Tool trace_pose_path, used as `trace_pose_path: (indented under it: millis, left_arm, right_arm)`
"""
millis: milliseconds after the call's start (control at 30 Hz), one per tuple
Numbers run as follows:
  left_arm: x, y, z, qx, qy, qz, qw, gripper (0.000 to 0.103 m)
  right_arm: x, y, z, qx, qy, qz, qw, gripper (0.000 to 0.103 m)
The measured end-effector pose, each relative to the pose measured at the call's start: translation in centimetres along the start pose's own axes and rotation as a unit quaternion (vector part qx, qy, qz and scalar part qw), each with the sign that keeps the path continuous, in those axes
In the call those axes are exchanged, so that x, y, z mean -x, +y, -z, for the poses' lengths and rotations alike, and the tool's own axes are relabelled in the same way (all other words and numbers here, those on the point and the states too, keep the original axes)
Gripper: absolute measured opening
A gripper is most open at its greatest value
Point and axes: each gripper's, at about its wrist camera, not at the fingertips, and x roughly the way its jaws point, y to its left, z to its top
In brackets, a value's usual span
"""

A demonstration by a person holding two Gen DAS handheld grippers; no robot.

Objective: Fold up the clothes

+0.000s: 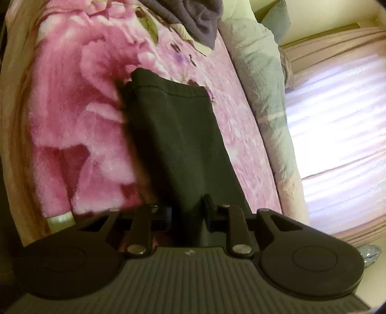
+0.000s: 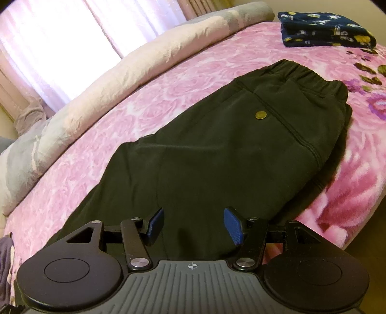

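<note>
1. Left hand-held gripper [image 1: 187, 212]: jaws standing narrow, with the near end of the black trousers [image 1: 173, 135] running between them. The fingers look to be pressing on the cloth from both sides; the left finger [image 1: 166, 215] is partly hidden in shadow, so full contact is not certain.
2. Right hand-held gripper [image 2: 193, 225]: jaws standing well apart, blue pads [image 2: 232, 223] showing on both sides. It is hovering over the lower part of the black trousers [image 2: 217, 154], nothing clamped between the pads.
3. The trousers are lying flat and lengthwise on the bed, one layer over another, on the pink floral blanket [image 2: 168, 79]. In the right wrist view the elastic waistband [image 2: 311, 77] is sitting at the far end, and a small round brass-coloured button [image 2: 260, 115] is showing below it, beside a seam.
4. In the left wrist view the far hem end is lying on the blanket [image 1: 72, 108], with the cloth narrowing toward the jaws.
5. A folded dark-blue patterned garment [image 2: 325, 29] is resting on the blanket beyond the waistband, well apart from the trousers.
6. A rolled pale quilt [image 2: 120, 79] is lying along the bed's edge on the window side; the same quilt [image 1: 263, 101] is showing in the left wrist view.
7. A grey-purple cloth [image 1: 188, 17] is heaped at the far end of the bed.
8. Bright curtains [image 1: 337, 120] are hanging behind the quilt.
</note>
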Motion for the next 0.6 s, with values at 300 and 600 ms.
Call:
trace_pose_path:
  millis: [300,600]
  left_arm:
    - [2.0,-9.4,1.7,-0.234,-0.02,-0.005,0.972,0.009]
    - [4.5,-22.1,20.4,-0.6,0.011,0.161,0.7833,0.011]
  right_arm:
    - [0.4,-1.2,-0.4,0.001,-0.008,-0.016,1.0,0.058]
    - [2.8,-4.3,-1.9,-0.032,-0.043,-0.022,0.998,0.058]
